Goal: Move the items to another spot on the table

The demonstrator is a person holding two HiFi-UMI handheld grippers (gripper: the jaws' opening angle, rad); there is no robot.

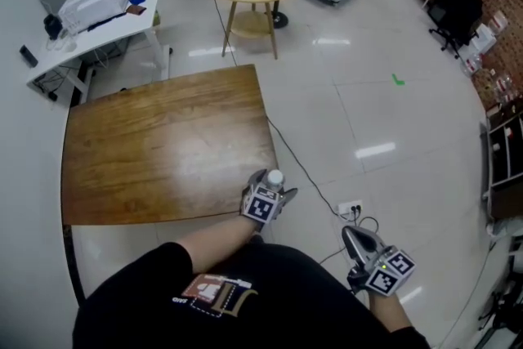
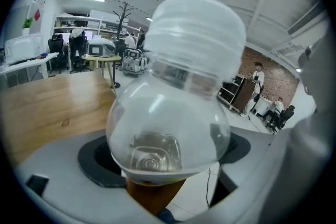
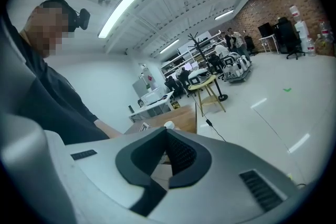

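At the near right corner of the wooden table [image 1: 163, 143], a clear bottle [image 2: 173, 113] with a white cap stands upright, close to the edge. The left gripper [image 1: 270, 187] has its 2 jaws spread wide on either side of it. In the left gripper view the bottle's rounded shoulder fills the gap between the dark pads [image 2: 97, 160], but they do not seem to press on it, so the bottle is framed and not yet held. The right gripper [image 3: 167, 136] is off the table, over the floor to the right, its jaws together with nothing in them.

The step in hand looks like the grasp on the bottle, the first part of moving it. The next move calls for closing squarely on the body below the shoulder, where a smooth round surface could slip, then lifting it away from the edge toward a bare part of the tabletop
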